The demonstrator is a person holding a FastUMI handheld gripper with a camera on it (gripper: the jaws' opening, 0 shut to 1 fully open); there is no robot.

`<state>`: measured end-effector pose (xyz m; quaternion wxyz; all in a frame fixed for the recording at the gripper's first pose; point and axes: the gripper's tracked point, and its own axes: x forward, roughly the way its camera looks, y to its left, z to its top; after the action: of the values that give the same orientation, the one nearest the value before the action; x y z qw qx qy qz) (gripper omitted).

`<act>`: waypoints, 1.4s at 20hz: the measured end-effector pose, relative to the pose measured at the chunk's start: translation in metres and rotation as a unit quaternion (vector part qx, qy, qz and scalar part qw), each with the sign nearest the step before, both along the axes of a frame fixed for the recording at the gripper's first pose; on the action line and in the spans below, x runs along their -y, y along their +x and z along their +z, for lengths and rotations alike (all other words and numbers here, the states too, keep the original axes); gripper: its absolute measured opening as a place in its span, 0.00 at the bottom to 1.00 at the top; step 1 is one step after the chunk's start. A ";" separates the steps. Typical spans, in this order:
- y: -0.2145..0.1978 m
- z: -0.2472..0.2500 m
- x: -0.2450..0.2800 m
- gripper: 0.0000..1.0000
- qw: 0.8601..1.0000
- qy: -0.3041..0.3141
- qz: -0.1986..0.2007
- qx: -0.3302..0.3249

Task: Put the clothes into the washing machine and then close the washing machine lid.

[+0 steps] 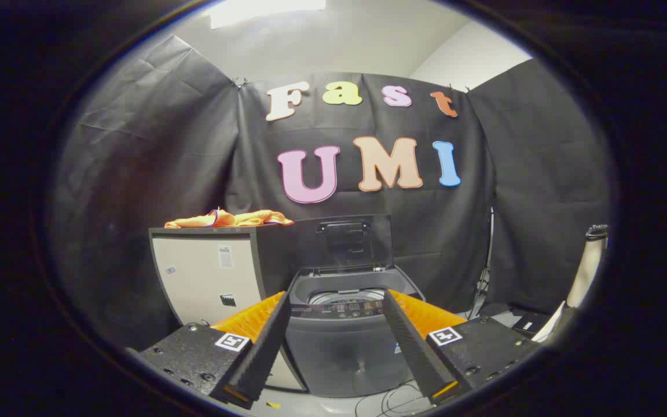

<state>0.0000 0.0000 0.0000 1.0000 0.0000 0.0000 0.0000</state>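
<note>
A grey top-loading washing machine (342,341) stands ahead of my fingers. Its lid (345,240) is raised upright at the back, and the metal drum (345,296) shows inside. An orange cloth (229,219) lies crumpled on top of a cabinet (212,278) left of the machine and beyond my left finger. My gripper (336,301) is open, with nothing between its fingers. The machine's front shows through the gap between them, some way off.
Cables (403,399) trail on the floor in front of the machine. To the right stand a pale upright object (588,272) and some dark flat items (524,321) on the floor. Black cloth walls close off the back and sides.
</note>
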 end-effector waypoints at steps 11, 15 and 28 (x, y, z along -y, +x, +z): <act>0.012 0.006 -0.021 0.97 1.000 -0.001 0.000 0.000; 0.026 0.023 -0.044 0.97 1.000 0.011 0.013 -0.002; 0.142 0.126 -0.209 0.96 0.995 0.034 0.087 -0.036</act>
<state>0.1425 0.2090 0.1260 0.9949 0.0340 0.0363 0.0872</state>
